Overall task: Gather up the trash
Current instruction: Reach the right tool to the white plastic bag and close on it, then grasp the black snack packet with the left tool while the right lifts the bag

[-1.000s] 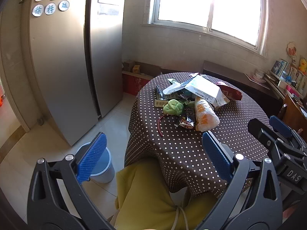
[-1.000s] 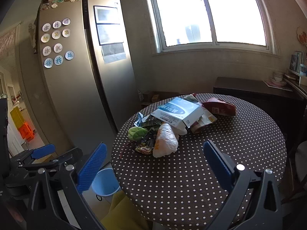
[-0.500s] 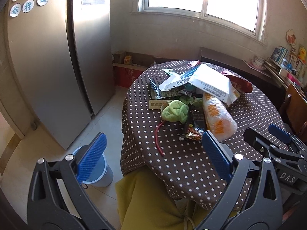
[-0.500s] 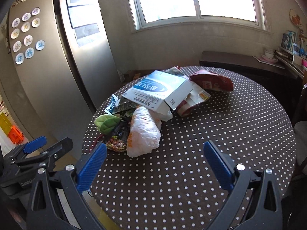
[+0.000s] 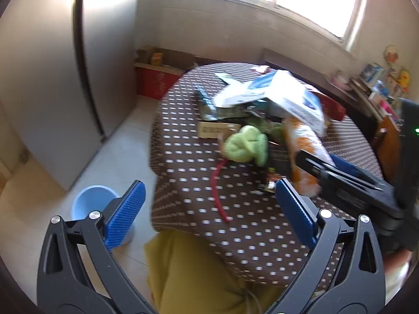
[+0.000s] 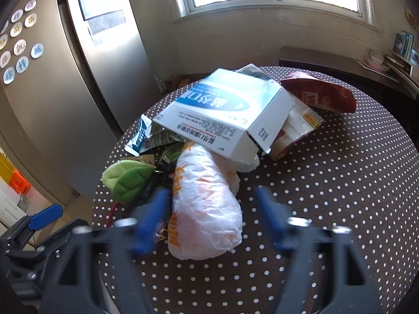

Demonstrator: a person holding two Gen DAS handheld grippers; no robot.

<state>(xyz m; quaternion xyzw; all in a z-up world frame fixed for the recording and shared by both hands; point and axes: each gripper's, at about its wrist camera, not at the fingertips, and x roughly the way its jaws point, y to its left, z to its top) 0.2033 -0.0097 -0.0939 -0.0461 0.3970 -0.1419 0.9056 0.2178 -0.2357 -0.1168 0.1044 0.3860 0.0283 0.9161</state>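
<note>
Closing: right tool (image 6: 209,209) jaws just narrowing round plastic bag (image 6: 207,204), pads not yet touching.
Left tool (image 5: 207,209): spread, empty.
Tip: pinch bag mid-body, lift clear of box (image 6: 222,110).

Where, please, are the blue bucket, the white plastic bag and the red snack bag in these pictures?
blue bucket (image 5: 90,200): left wrist view, on its open rim, on the floor.
white plastic bag (image 6: 207,204): right wrist view, on the middle of its bulging body.
red snack bag (image 6: 320,94): right wrist view, on its flat upper face.
</note>
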